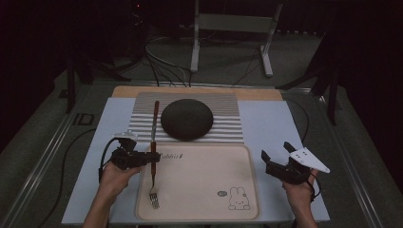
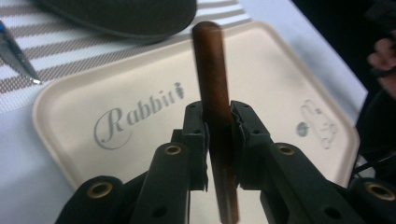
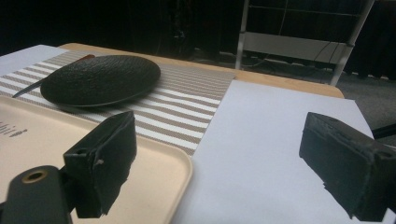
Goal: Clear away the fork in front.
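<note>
My left gripper (image 1: pixel 151 159) clamps the fork (image 1: pixel 153 178) handle over the tray (image 1: pixel 199 209); my right gripper (image 1: pixel 276 159) is spread apart.

On the counter (image 1: pixel 266 123), the tray (image 1: pixel 199 209) sits nearest me, with the striped mat (image 1: pixel 228 107) just behind it. The plate (image 1: pixel 187 118) rests on the mat's middle. A knife (image 1: pixel 155 111) lies on the mat left of the plate. My left gripper (image 1: pixel 151 158) is over the tray's left edge, its fingers (image 2: pixel 196 135) closed around the fork (image 1: pixel 153 180), whose tines point toward me over the tray. My right gripper (image 1: pixel 275 154) hangs right of the tray, fingers (image 3: pixel 105 158) well apart.
</note>
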